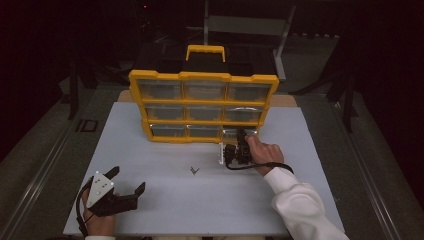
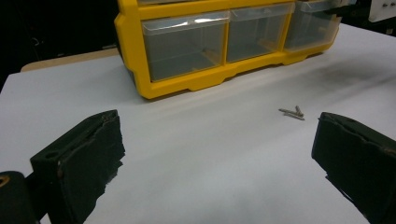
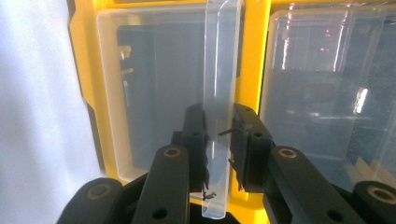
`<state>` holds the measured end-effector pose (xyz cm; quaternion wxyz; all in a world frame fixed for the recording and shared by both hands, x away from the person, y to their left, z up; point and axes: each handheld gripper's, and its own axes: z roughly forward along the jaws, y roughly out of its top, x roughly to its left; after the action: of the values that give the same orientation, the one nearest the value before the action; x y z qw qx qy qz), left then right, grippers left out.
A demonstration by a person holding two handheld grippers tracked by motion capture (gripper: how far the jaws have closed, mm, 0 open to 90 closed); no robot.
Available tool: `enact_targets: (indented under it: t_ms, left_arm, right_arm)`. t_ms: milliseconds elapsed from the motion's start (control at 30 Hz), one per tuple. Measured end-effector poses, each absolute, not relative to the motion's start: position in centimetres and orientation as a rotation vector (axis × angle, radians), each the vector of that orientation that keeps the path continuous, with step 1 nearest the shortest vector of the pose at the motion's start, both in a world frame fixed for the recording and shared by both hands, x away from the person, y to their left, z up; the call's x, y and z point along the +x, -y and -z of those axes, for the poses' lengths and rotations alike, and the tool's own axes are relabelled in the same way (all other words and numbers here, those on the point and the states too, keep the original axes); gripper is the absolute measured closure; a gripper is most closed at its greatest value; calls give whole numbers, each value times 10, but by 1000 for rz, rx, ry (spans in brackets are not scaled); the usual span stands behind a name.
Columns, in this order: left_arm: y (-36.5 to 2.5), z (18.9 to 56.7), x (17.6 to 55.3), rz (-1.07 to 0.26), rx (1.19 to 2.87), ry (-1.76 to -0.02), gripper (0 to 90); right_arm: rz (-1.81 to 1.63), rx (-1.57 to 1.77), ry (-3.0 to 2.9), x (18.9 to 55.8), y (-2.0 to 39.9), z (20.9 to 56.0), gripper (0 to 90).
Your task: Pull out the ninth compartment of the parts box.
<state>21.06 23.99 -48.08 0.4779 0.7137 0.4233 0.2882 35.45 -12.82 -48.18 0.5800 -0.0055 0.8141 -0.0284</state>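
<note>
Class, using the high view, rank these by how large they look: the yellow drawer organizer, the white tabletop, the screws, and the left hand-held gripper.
1. White tabletop
2. Yellow drawer organizer
3. Left hand-held gripper, though it lies nearer the camera, which flatters its size
4. Screws

No lettering, brand, number or sign can be read anywhere here: the yellow organiser point(image 1: 203, 106) carries no legible label on its frame or clear drawer fronts, the white table point(image 1: 165, 200) is blank, and the grey plate on the left gripper point(image 1: 116, 192) shows nothing to read
</note>
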Motion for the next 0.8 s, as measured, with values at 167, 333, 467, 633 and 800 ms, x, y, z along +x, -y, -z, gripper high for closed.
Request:
enact_targets:
  t_ms: [167,333,467,633,800]
  left_arm:
    - [-240,481,211,-705,1740,-1035,23]
    - [-240,481,211,-704,1741,-1034,23]
    - [-240,481,211,-704,1741,-1035,23]
    - [-240,481,211,-704,1739,-1035,23]
    - [-240,481,211,-703,1740,-1036,23]
  right_arm:
    - [49,1,-1902,352,128,482,764]
    - [49,-6,-1903,350,129,482,763]
    - [47,-9,-1902,347,129,483,764]
    - [39,-12,-1901,345,129,483,764]
    - [44,-23,-1904,340,130,483,764]
